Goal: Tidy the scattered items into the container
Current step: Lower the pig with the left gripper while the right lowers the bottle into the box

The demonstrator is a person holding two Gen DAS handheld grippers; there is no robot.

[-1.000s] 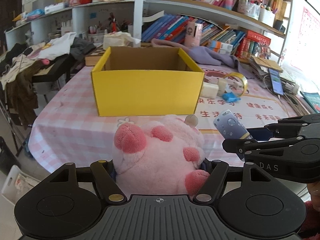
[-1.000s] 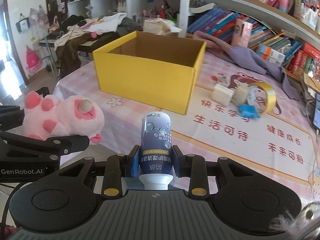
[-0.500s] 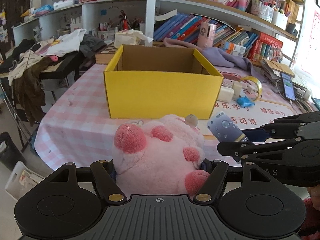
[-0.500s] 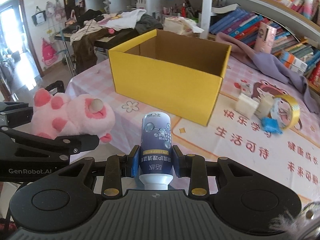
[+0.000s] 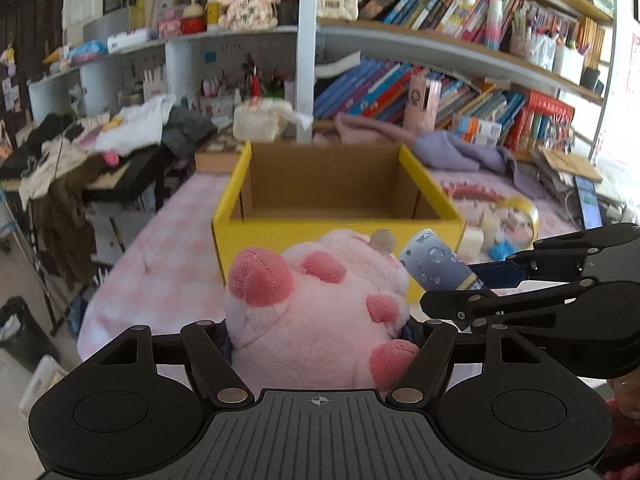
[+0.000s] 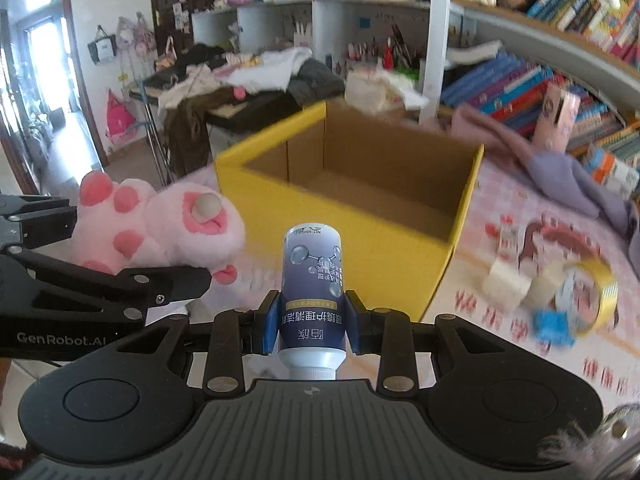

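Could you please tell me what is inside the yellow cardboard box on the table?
The open yellow cardboard box shows only bare brown walls and a bare patch of floor. From both views its near wall hides the floor's front strip, so a low item lying there cannot be ruled out.

Fluffy pink plush toy (image 5: 320,320) pinched in matt black plastic gripper (image 5: 320,344). Glossy plastic bottle (image 6: 312,292) with smooth white cap clamped in second gripper (image 6: 312,320). Matt yellow cardboard box (image 5: 340,232), raw brown inside, on checked cloth-covered table (image 5: 168,264).
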